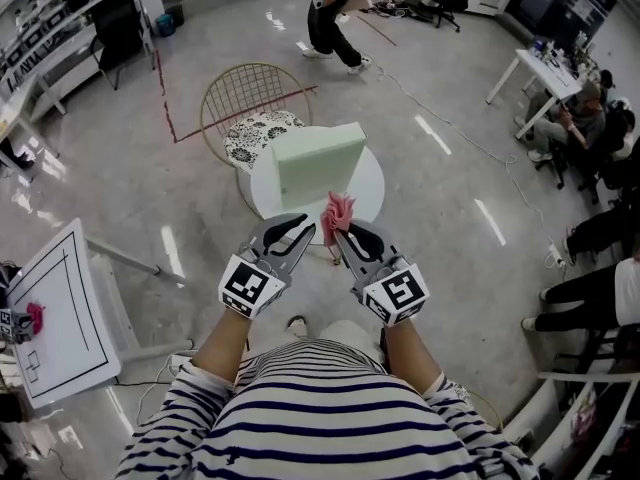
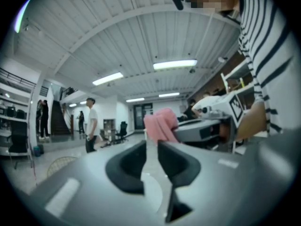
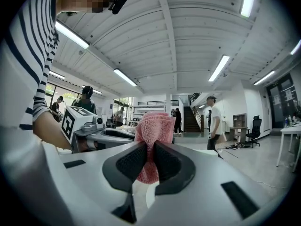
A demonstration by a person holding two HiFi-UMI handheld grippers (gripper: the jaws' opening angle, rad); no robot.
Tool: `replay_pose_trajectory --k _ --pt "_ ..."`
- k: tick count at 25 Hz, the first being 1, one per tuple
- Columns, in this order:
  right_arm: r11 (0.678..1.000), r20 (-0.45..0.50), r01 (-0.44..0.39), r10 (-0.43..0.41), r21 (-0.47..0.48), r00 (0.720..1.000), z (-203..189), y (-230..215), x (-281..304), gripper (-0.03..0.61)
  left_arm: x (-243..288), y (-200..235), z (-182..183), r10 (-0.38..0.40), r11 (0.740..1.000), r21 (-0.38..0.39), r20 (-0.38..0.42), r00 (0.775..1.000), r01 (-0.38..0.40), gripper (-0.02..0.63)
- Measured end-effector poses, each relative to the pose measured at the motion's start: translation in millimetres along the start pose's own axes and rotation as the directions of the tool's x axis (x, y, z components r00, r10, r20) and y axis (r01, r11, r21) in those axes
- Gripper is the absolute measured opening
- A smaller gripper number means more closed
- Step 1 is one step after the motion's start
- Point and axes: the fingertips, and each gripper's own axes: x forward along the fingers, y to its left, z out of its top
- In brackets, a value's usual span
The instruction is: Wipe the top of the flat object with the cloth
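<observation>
- A polished grey workshop floor, strip lights overhead and desks along the walls; in the middle stands a small round white table.
- The cloth, pink and loosely knitted, is bunched into a tuft over the near edge of the table. Whether it touches anything there cannot be told.
- It looks soft, limp and very light. It is best held by its gathered middle, as it is here, so that the free tuft beyond the jaw tips does the wiping.
- The right gripper is clamped on that cloth, both pads pressing into the fold, with pink showing above and below them.
- The flat object, a pale green slab, lies across the far part of the table with its broad top face up.
- It appears light and stiff, perhaps foam, and a wiping stroke would likely push it across the smooth tabletop. A near corner or edge looks like the place to steady it.
- The left gripper, just beside the right one, holds nothing. Its jaws stand a narrow slit apart with only air between them.
- Behind the table stands a wire-backed chair with a patterned cushion.
- Farther back, a person walks across the floor.
</observation>
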Motion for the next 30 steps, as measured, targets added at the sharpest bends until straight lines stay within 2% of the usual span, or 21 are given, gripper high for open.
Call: replay_pose_trajectory --k 4,7,11,17,23,30 --pt "1.0 0.002 0.015 -0.015 -0.017 1.0 6.0 -8.9 6.3 0.049 5.7 21.6 2.2 0.008 1.0 0.011 0.002 1.0 -0.008 0.132" --pt "1.0 -0.001 0.021 -0.021 -0.017 1.0 6.0 -12.5 9.4 0.049 7.6 33.8 1.6 0.018 0.999 0.039 -0.009 1.0 -0.017 0.14" --pt "1.0 -0.001 0.012 -0.012 -0.02 1.0 6.0 -13.6 20.7 0.049 12.1 58.3 -8.7 0.043 0.995 0.089 -0.059 0.997 -0.038 0.222" --pt "1.0 -0.011 -0.016 0.015 -0.027 1.0 6.8 -21.9 34.1 0.049 27.5 87.2 -24.0 0.063 0.99 0.132 -0.133 0.989 -0.045 0.297" --pt "0.999 -0.024 -0.031 0.03 -0.023 0.999 1.0 -28.7 43.2 0.049 42.9 119.3 -48.6 0.088 0.987 0.152 -0.224 0.971 -0.054 0.351" --pt "0.999 -0.034 -0.042 0.041 -0.014 0.999 -2.2 -40.0 49.3 0.049 68.0 152.7 -80.1 0.088 0.984 0.174 -0.334 0.938 -0.03 0.397"
